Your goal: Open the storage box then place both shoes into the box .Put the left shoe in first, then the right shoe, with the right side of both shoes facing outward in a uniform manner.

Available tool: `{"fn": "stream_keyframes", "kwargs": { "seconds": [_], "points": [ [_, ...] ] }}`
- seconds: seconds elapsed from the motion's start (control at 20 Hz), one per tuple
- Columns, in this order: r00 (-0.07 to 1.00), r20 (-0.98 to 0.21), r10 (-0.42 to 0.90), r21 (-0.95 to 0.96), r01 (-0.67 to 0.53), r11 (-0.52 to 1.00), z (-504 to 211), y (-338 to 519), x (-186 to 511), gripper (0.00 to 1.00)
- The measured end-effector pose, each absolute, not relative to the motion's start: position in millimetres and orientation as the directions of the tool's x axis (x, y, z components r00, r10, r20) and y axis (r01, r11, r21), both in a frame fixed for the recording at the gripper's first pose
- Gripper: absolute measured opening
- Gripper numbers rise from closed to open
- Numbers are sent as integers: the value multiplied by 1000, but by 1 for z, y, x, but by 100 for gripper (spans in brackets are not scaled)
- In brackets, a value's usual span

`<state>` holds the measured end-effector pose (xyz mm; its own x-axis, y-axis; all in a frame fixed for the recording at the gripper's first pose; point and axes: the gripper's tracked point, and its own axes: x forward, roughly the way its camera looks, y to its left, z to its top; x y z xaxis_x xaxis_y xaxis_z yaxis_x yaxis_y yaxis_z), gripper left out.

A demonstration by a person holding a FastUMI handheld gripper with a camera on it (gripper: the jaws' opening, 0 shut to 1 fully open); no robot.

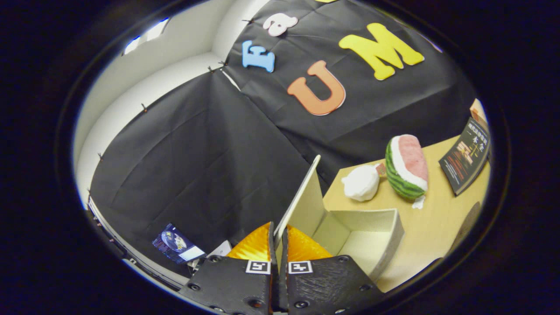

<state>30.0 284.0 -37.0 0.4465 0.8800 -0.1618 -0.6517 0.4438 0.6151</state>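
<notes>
The gripper (278, 238) has its fingers pinched tight on the edge of the lid (302, 199), which stands raised above the storage box (387, 238). So the opening step looks well under way, maybe nearly finished: the box's pale inside lies bare, just beyond the fingers. No shoe sits in the box, so both shoes are left to do, left one first, then the right. Beyond the box, on the wooden table (437, 227), rests a white plush lump (361, 183), and right beside it a watermelon-slice toy (407, 166). Farther from the box lies a dark booklet (466, 157). None of these crowd the box mouth. On the lid's other side, low down, a blue card (177, 244) lies.
</notes>
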Motion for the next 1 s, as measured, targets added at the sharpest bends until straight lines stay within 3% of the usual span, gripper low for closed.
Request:
{"fn": "stream_keyframes", "kwargs": {
  "seconds": [0.15, 0.2, 0.55, 0.6, 0.8, 1.0],
  "points": [
    [451, -172, 876, 557, -689, 464, -21, 325, 21, 4],
    [450, -176, 876, 537, -702, 468, -20, 342, 16, 9],
    [492, -179, 852, 380, -764, 521, -6, 419, 3, 71],
    [498, -184, 847, 374, -762, 529, -8, 425, 0, 77],
    [551, -201, 810, 366, -725, 583, -14, 427, 0, 91],
    [608, -214, 764, 353, -681, 641, -21, 400, 2, 95]
  ]
}}
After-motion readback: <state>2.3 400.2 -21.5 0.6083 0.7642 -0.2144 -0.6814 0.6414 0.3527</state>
